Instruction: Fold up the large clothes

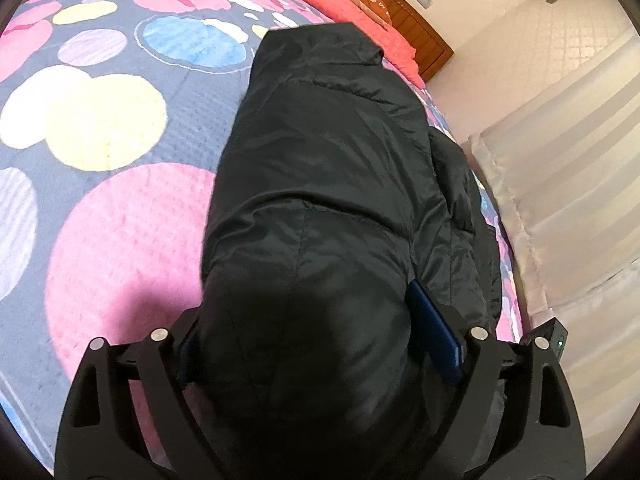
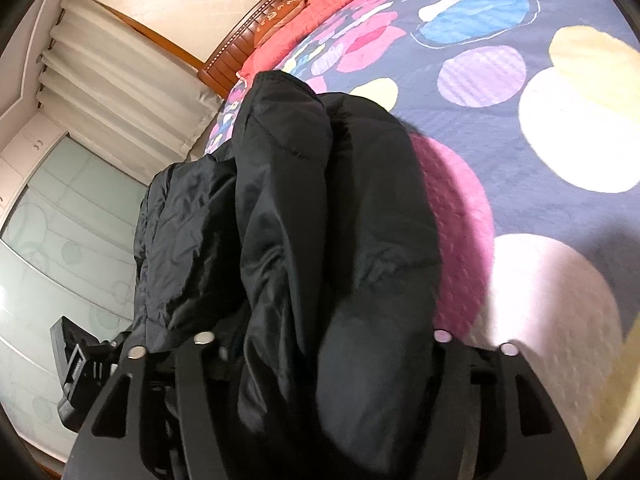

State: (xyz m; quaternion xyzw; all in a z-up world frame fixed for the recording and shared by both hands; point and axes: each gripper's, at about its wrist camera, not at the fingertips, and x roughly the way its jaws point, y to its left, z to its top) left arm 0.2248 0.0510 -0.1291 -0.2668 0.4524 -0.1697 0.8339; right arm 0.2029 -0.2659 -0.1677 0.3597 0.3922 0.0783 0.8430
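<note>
A black quilted puffer jacket (image 1: 332,168) lies lengthwise on a bed, bunched in thick folds, near the bed's edge. My left gripper (image 1: 320,344) is shut on the near end of the jacket; fabric fills the gap between its blue pads (image 1: 436,332). In the right wrist view the same jacket (image 2: 304,208) drapes over and between the jaws. My right gripper (image 2: 324,344) is shut on the jacket's near end, its fingers mostly hidden under fabric. Both grippers hold the jacket a little above the bedspread.
The bedspread (image 1: 120,128) is grey-blue with large pink, yellow and blue circles. Red pillows (image 1: 352,12) lie against a wooden headboard (image 1: 416,20). White curtains (image 2: 120,84) and a pale glass wardrobe (image 2: 60,248) stand beside the bed. The other gripper's body (image 2: 76,364) shows at lower left.
</note>
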